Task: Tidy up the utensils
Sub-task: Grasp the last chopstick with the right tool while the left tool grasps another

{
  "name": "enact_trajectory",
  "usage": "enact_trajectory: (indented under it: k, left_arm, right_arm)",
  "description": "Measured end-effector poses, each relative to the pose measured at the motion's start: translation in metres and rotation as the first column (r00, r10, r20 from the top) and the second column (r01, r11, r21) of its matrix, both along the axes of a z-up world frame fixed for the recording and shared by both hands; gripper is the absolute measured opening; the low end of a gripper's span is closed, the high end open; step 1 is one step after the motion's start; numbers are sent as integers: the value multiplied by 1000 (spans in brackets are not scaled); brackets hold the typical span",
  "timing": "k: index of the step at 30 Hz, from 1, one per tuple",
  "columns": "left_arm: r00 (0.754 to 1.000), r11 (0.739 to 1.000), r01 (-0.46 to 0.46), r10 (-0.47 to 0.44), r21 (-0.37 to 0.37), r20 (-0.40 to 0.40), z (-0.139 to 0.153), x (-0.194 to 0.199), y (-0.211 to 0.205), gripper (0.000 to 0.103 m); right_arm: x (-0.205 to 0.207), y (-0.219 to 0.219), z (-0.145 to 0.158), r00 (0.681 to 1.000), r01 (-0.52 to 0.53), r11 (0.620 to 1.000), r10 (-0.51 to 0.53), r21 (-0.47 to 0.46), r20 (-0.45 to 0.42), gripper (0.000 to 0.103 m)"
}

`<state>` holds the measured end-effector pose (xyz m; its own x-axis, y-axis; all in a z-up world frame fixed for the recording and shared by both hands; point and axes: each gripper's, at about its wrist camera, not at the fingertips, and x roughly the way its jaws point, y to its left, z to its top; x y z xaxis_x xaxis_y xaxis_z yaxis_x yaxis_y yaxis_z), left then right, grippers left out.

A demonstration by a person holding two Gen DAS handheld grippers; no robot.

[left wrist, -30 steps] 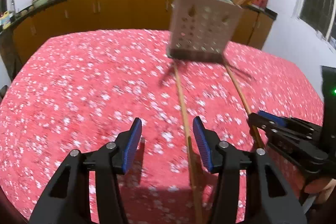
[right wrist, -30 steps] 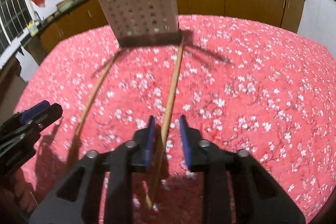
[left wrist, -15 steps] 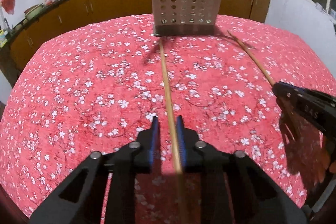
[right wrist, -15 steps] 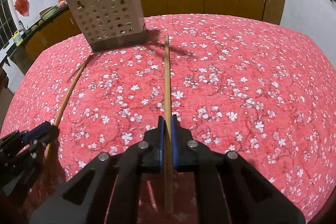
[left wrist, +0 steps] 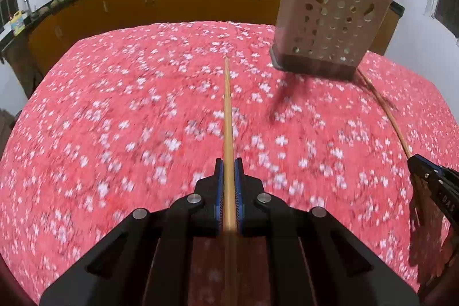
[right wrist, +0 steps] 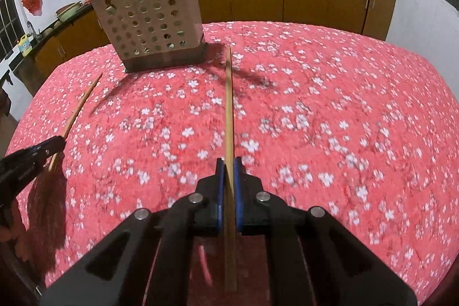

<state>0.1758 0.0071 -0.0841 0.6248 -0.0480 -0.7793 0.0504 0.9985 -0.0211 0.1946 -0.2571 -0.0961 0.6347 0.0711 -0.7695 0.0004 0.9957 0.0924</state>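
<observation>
Left tool (left wrist: pixel 228 171) clamped on chopstick (left wrist: pixel 228 116), right tool (right wrist: pixel 228 168) likewise, perforated holder (right wrist: pixel 149 22) ahead

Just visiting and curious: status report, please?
Left tongs shut on one chopstick; right tongs shut on another. Holder ahead, nothing in the way.

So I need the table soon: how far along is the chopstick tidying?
Partly done. Several sticks already stand in the perforated holder. In hand: the left gripper is shut on one chopstick and the right gripper on the other chopstick, both still low over the red floral cloth. Left: lifting both and dropping them into the holder.
</observation>
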Motion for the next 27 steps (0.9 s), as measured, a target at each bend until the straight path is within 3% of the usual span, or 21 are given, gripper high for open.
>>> enact_trajectory:
  k: [6,18,27]
  left_arm:
    - [1000,1000,9,-9,-14,21,0,8,-2,9]
    - [1000,997,4,-3,-76,19,1,5,11,10]
    - [1000,997,3,-2,-71,18,1,5,8,11]
  right_arm:
    - [18,1,-1,1000,0,1000,0,-12,13,8]
    - [18,-3,-4,1000,2,1000,-3,19,26,8]
    - [17,-4,-4,1000,3,1000,-4,29,26,8]
